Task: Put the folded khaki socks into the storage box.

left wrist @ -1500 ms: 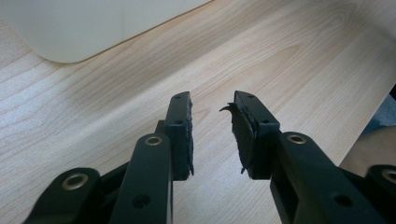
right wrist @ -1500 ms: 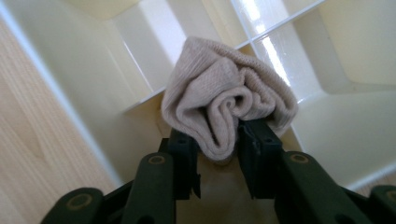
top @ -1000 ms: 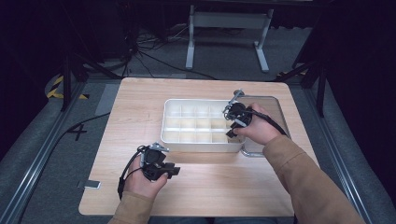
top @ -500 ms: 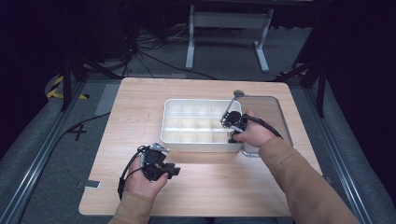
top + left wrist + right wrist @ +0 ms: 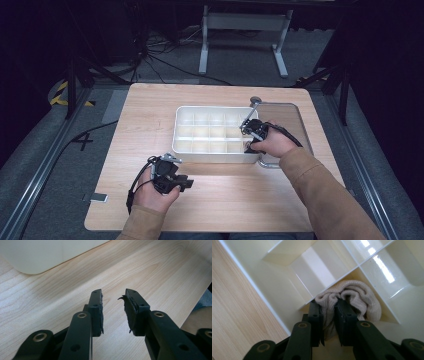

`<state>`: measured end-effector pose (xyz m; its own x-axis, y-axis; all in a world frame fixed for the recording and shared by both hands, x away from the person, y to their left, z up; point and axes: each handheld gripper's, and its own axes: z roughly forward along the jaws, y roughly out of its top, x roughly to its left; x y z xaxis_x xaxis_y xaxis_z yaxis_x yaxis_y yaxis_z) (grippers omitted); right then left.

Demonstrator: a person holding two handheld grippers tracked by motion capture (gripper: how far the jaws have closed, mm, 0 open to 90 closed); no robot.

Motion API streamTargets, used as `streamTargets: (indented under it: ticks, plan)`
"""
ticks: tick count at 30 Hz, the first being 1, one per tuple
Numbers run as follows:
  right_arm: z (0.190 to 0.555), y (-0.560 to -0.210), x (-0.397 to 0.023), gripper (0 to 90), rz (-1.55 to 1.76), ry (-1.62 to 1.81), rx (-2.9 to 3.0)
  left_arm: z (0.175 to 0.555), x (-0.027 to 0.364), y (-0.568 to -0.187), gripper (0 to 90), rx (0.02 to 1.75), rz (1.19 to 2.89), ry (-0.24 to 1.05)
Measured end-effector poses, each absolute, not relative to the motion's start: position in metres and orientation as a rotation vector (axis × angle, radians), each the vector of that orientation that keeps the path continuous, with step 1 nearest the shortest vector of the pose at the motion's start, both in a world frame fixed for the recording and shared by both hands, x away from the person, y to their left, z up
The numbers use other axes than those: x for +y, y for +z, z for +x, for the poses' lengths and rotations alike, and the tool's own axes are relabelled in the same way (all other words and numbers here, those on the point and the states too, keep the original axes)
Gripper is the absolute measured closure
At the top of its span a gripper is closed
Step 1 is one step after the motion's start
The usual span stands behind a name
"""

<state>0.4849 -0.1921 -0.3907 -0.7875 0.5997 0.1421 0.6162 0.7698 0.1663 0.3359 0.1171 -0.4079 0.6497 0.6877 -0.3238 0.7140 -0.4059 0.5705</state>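
Note:
A white divided organiser tray sits mid-table. In the right gripper view a cream knitted sock lies bunched in a corner cell of the tray, and my right gripper is shut on its fabric. From above, that gripper reaches into the tray's front right corner. My left gripper rests on the table in front of the tray's left end. In its own view the left gripper stands open above bare wood with nothing between the jaws.
A grey metal frame with a round knob lies on the table behind and right of the tray. A rounded white tray corner lies ahead of the left gripper. The table's right edge is close by.
My right gripper has moved from above the tray's right side down and towards me into the front right corner cell. The left gripper has stayed put.

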Motion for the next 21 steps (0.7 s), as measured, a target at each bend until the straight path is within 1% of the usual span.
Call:
streamTargets:
  ticks: [1,3,4,6,8,9,10,13,16,21]
  plan:
    - [0.485,-0.389,-0.194,72.1,-0.992,-0.329,-2.88,0.336,0.117,-0.408,68.0,1.086,2.173,-0.047]
    - [0.484,-0.384,-0.197,65.4,-1.021,-0.375,-2.87,0.336,0.117,-0.408,68.0,1.089,2.171,-0.049]
    - [0.484,-0.384,-0.197,65.4,-1.021,-0.375,-2.87,0.336,0.117,-0.408,68.0,1.089,2.171,-0.049]
    - [0.482,-0.374,-0.202,62.1,-1.039,-0.401,-2.881,0.337,0.117,-0.408,68.0,1.087,2.173,-0.047]
    - [0.481,-0.37,-0.203,61.5,-1.042,-0.416,-2.885,0.336,0.117,-0.408,68.0,1.087,2.175,-0.05]
    - [0.477,-0.361,-0.206,61.1,-1.037,-0.481,-2.895,0.336,0.117,-0.408,68.0,1.086,2.172,-0.052]
    - [0.477,-0.361,-0.206,61.1,-1.037,-0.481,-2.895,0.336,0.117,-0.408,68.0,1.088,2.171,-0.054]
    - [0.47,-0.346,-0.211,60.8,-1.012,-0.593,-2.915,0.335,0.117,-0.408,68.0,1.091,2.167,-0.051]
    - [0.466,-0.34,-0.213,60.6,-1.004,-0.629,-2.936,0.335,0.117,-0.408,68.0,1.089,2.17,-0.052]
    - [0.447,-0.328,-0.216,59.7,-0.955,-0.748,-2.986,0.335,0.117,-0.408,67.8,1.08,2.175,-0.05]
